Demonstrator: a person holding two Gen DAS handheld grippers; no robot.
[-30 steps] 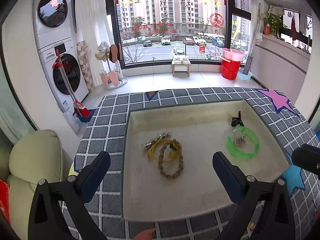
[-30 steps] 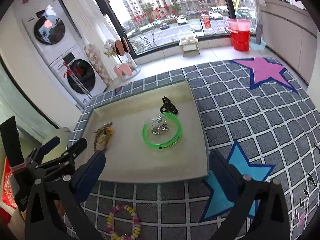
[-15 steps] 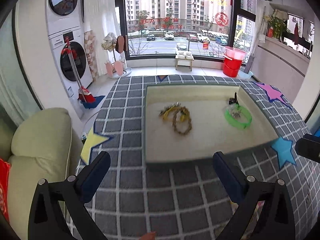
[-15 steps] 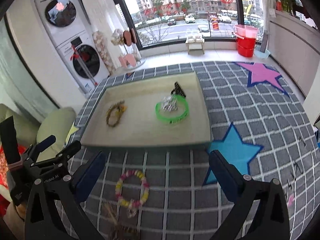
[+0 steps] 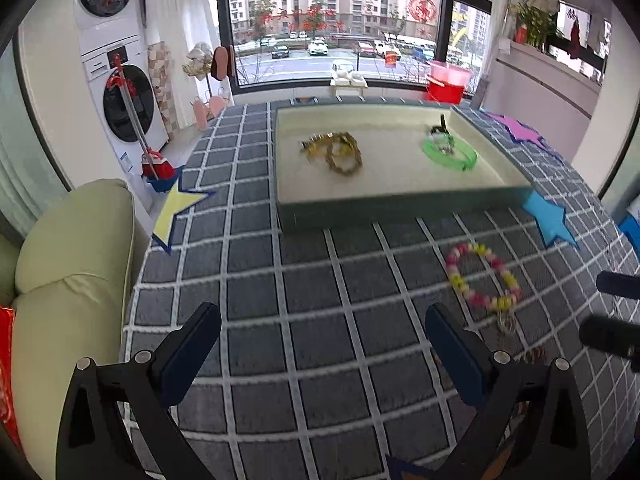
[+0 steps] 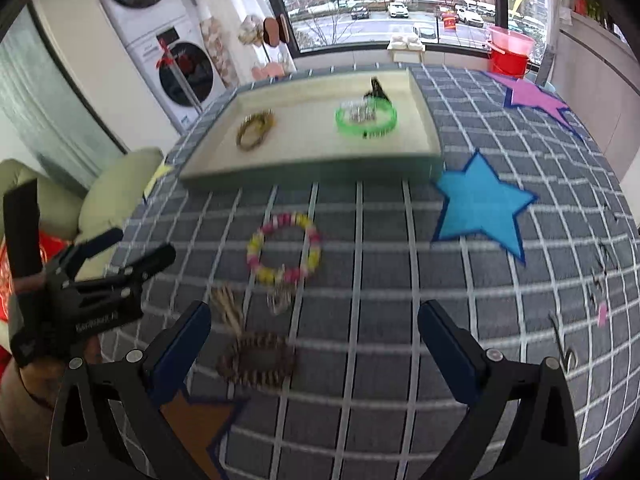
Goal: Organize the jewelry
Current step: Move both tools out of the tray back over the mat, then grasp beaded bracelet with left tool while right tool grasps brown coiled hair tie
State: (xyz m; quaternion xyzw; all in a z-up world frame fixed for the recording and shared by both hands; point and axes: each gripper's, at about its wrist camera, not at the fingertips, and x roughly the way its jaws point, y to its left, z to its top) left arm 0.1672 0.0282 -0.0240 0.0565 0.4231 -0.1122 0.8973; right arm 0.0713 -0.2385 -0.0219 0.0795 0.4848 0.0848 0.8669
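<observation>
A big grey checked cloth (image 6: 400, 280) is covering the table, and a flat tray (image 6: 312, 168) is sitting on it. Inside the tray, a green ring (image 6: 366, 122) and a brown bead bracelet (image 6: 254, 132) are lying. In front of the tray, a pink and yellow bracelet (image 6: 284, 248) is lying, and nearer still a blurry brown one (image 6: 256, 360), maybe beads. The left gripper (image 5: 320, 348) and right gripper (image 6: 314, 340) are both gaping wide, holding nothing.

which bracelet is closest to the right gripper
The dark brown beaded bracelet, lying on the cloth just ahead of the right gripper. The pink-and-yellow one lies farther off; the green one sits in the tray.
</observation>
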